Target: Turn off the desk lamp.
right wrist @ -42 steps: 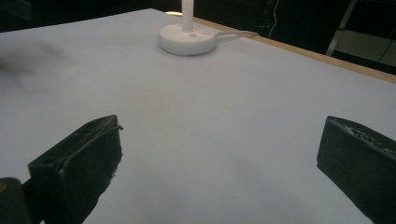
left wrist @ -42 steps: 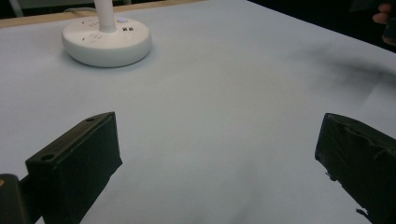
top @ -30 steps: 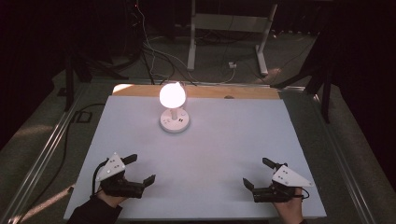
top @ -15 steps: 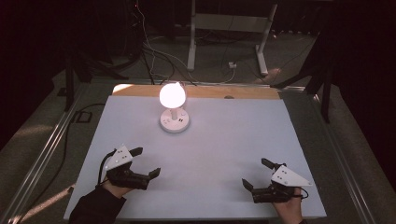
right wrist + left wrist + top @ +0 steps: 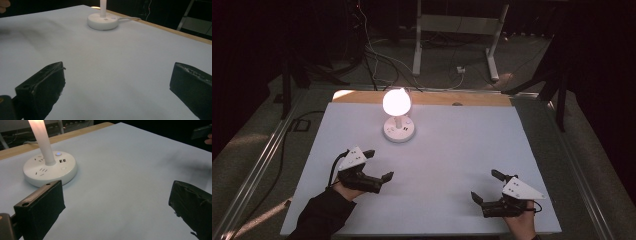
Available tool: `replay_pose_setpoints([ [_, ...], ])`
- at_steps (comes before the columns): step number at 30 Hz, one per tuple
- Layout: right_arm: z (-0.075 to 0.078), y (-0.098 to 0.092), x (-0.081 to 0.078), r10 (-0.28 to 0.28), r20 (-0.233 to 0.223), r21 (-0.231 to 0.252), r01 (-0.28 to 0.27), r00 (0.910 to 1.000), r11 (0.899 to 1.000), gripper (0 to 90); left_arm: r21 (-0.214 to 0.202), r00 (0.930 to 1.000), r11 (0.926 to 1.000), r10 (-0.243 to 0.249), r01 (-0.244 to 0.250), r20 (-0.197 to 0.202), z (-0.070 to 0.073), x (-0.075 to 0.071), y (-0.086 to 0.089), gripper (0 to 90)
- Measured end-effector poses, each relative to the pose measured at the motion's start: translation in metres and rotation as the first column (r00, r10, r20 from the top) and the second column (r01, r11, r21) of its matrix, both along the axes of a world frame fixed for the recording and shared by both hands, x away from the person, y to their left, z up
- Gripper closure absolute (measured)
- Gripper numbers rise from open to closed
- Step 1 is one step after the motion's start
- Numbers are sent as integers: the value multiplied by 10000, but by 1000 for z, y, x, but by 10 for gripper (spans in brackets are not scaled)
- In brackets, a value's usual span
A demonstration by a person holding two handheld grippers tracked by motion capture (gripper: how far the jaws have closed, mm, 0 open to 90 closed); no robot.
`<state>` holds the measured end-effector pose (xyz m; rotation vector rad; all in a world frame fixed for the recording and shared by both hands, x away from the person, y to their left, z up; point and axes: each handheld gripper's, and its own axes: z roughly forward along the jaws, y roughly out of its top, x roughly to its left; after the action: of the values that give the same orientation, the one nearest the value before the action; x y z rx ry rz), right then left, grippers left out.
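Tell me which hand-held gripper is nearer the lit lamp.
The left hand-held gripper: it sits just below the lamp, while the right hand-held gripper rests by the table's near right corner. Both are open.

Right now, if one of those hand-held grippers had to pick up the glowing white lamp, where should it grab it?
Probably the slim white upright stem, between the glowing round bulb and the round white base. The left hand-held gripper is nearer and open; come level from the near side. The base looks too wide.

- A lit lamp is seen standing at the counter's far side
- The left gripper and right gripper are held near the front, jaws spread
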<state>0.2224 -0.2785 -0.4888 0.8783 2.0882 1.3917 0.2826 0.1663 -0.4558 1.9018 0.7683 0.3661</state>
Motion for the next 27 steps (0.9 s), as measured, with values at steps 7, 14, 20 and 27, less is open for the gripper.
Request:
replay_pose_setpoints([
  [7,0,0,0,44,-3,1,-44,10000,10000,0,-38,9999,10000,43,-43,130,7,16,-9,9],
  [14,0,0,0,76,14,19,-76,10000,10000,0,-158,9998,9998,135,-133,119,10,33,-17,9],
  [20,1,0,-1,82,45,71,-82,10000,9999,0,-177,9996,9995,247,-245,114,9,45,-22,9],
  [27,1,0,-1,127,71,66,-127,9999,9999,0,-181,9994,9993,327,-328,-87,5,59,-27,11],
])
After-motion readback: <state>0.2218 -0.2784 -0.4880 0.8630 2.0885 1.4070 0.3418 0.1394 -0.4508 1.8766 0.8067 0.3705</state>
